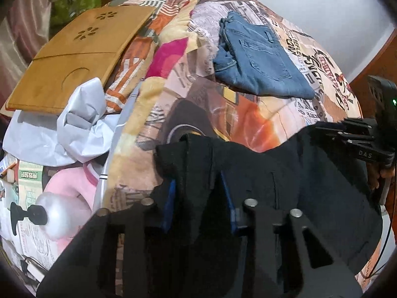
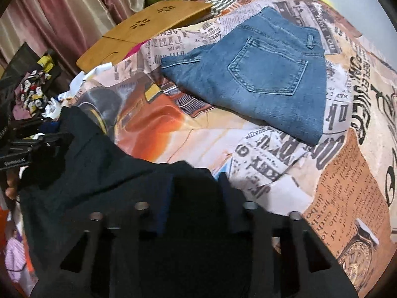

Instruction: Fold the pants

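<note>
Black pants (image 1: 285, 181) hang between my two grippers above the patterned bedspread (image 1: 223, 114). My left gripper (image 1: 198, 193) is shut on one edge of the black pants, cloth bunched between its blue pads. My right gripper (image 2: 196, 193) is shut on the other edge of the black pants (image 2: 99, 186). The right gripper also shows at the right edge of the left wrist view (image 1: 352, 134), and the left gripper at the left edge of the right wrist view (image 2: 32, 141). Folded blue jeans (image 1: 258, 57) lie farther back on the bed; they also show in the right wrist view (image 2: 263, 77).
A wooden lap tray (image 1: 74, 57) lies at the bed's far left, also in the right wrist view (image 2: 141, 29). White cloth (image 1: 74, 126), a pink item (image 1: 72, 188) and a silver bottle (image 1: 57, 216) crowd the left. Curtains (image 2: 62, 12) hang behind.
</note>
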Tool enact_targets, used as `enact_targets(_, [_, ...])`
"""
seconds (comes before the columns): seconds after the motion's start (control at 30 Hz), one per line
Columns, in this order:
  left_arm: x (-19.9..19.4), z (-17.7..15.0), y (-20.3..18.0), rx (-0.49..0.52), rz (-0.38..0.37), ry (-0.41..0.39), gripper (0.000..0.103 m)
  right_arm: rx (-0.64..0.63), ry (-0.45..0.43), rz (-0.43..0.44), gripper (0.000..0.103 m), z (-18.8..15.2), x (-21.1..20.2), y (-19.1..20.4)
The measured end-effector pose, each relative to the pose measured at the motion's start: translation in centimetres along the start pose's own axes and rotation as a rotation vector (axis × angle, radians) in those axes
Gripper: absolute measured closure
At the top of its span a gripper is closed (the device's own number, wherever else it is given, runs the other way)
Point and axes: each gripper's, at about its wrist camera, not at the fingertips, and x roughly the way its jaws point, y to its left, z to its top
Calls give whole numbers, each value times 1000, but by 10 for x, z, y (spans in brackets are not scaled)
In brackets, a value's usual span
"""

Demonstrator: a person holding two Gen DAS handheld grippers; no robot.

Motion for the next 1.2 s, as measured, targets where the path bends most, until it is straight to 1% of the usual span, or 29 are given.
enact_targets(0.03, [0, 0, 2, -4, 14, -8, 79, 2, -18, -5, 91, -2, -3, 0])
enact_targets(0.07, [-1, 0, 4, -8, 39, -16, 80, -3, -38, -26, 95, -3, -6, 1])
enact_targets(0.13, [-3, -1, 5, -9, 73, -48, 81, -40, -76, -81, 96, -6, -11, 10])
enact_targets(0.2, [-5, -2, 7, -24, 89, -64, 81, -64, -114, -125, 97, -5, -18, 17])
enact_targets(0.27, [-7, -4, 7, -23, 114, -85, 81, -61, -150, -144, 98, -1, -28, 18])
enact_targets(0.37, [-6, -7, 2, 20, 170, -106, 81, -25, -159, -165, 98, 8, -33, 12])
enact_targets(0.43, [-5, -7, 3, 23, 178, -101, 80, 3, -177, -255, 98, 11, -34, 7])
enact_targets(0.47, [-7, -7, 5, 10, 171, -95, 77, 32, -185, -295, 98, 12, -37, 0])
enact_targets(0.5, [-9, -7, 7, -3, 166, -92, 76, 70, -178, -299, 98, 12, -40, -8])
enact_targets(0.53, [-14, -6, 9, -13, 156, -89, 76, 107, -168, -283, 98, 11, -45, -15])
enact_targets(0.57, [-21, -6, 8, -14, 154, -92, 76, 146, -161, -244, 98, 8, -52, -22])
enact_targets(0.6, [-27, -7, 7, -12, 176, -103, 76, 165, -157, -218, 97, 4, -59, -25])
enact_targets(0.63, [-37, -7, 4, -3, 222, -130, 76, 172, -146, -201, 95, -1, -69, -28])
enact_targets(0.67, [-46, -7, 0, 10, 241, -150, 76, 165, -138, -199, 85, -6, -75, -26])
enact_targets(0.7, [-53, -7, -3, 21, 231, -159, 76, 152, -130, -199, 76, -12, -83, -24])
enact_targets(0.73, [-59, -7, -6, 26, 210, -165, 75, 142, -129, -203, 55, -19, -90, -21])
enact_targets(0.77, [-65, -8, -10, 28, 181, -171, 71, 135, -138, -203, 41, -26, -95, -18])
enact_targets(0.8, [-70, -10, -16, 33, 148, -172, 68, 126, -150, -195, 38, -34, -101, -13])
enact_targets(0.87, [-70, -16, -32, 60, 108, -156, 54, 113, -127, -175, 37, -48, -100, -4])
enact_targets(0.93, [-64, -25, -48, 98, 94, -131, 48, 109, -78, -159, 37, -63, -92, 5])
enact_targets(0.97, [-58, -31, -57, 118, 85, -105, 45, 107, -59, -152, 37, -71, -89, 8])
enact_targets(1.07, [-38, -53, -81, 157, 49, -12, 43, 123, 29, -117, 37, -100, -71, 18])
enact_targets(1.1, [-29, -63, -87, 164, 51, 30, 43, 143, 36, -109, 37, -110, -68, 19])
enact_targets(1.13, [-22, -71, -89, 169, 56, 63, 43, 157, -5, -117, 33, -120, -72, 21])
enact_targets(1.17, [-16, -82, -92, 172, 70, 91, 42, 165, -20, -117, 24, -127, -76, 22])
enact_targets(1.2, [-16, -92, -93, 178, 96, 71, 41, 179, -24, -105, 22, -135, -80, 22])
